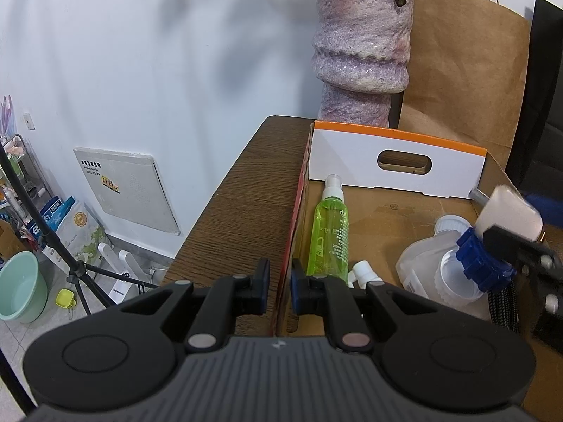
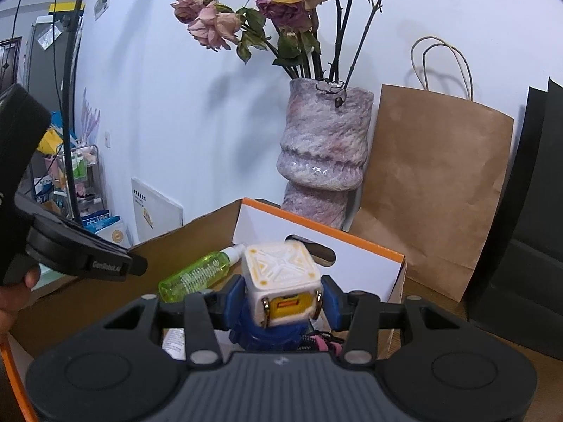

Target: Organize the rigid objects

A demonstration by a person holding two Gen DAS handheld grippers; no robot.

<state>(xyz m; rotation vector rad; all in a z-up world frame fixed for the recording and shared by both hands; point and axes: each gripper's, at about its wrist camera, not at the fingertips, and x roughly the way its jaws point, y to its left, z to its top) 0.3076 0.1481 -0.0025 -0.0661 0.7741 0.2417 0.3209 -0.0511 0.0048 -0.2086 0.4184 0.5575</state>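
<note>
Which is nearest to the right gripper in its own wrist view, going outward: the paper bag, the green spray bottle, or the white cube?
1. White cube, between the jaws of the right gripper.
2. Green spray bottle, lying in the box, to the left.
3. Paper bag, standing at the wall, far right.

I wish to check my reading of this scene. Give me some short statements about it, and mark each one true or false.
1. The transparent green spray bottle lies on its side inside the open cardboard box. True.
2. The left gripper is shut on the side wall of the box. True.
3. The mottled purple vase is empty. False: it holds wilted roses.
4. The brown paper bag lies flat inside the box. False: it stands upright behind the box, beside the vase.
5. A white cube with yellow details sits between the fingers of the right gripper. True.
</note>
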